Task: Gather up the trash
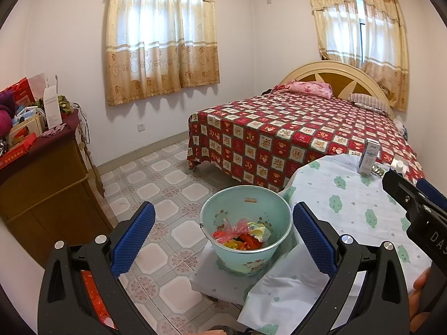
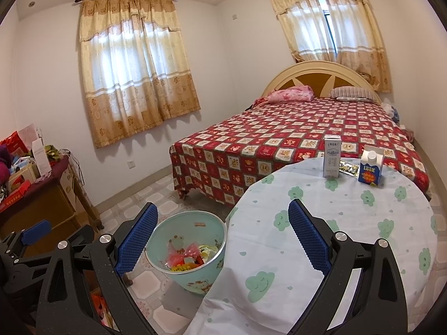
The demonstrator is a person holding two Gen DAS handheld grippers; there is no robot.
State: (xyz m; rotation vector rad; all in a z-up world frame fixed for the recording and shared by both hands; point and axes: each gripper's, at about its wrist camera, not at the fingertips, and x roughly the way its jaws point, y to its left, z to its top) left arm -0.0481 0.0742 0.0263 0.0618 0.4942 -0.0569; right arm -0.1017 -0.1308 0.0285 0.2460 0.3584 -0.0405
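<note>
A mint-green trash bucket (image 1: 243, 217) stands beside the table and holds several colourful wrappers (image 1: 243, 234); it also shows in the right wrist view (image 2: 190, 248). My left gripper (image 1: 223, 237) is open and empty, above and in front of the bucket. My right gripper (image 2: 223, 237) is open and empty over the table's left edge. On the far side of the round table (image 2: 349, 223) stand a tall white carton (image 2: 332, 157), a blue carton with a white cap (image 2: 370, 169) and a small foil wrapper (image 2: 348, 168) between them.
A bed with a red patterned cover (image 2: 293, 145) lies behind the table. A wooden cabinet (image 1: 50, 184) piled with boxes and bags stands at the left wall. Tiled floor (image 1: 156, 178) lies between cabinet, bed and bucket.
</note>
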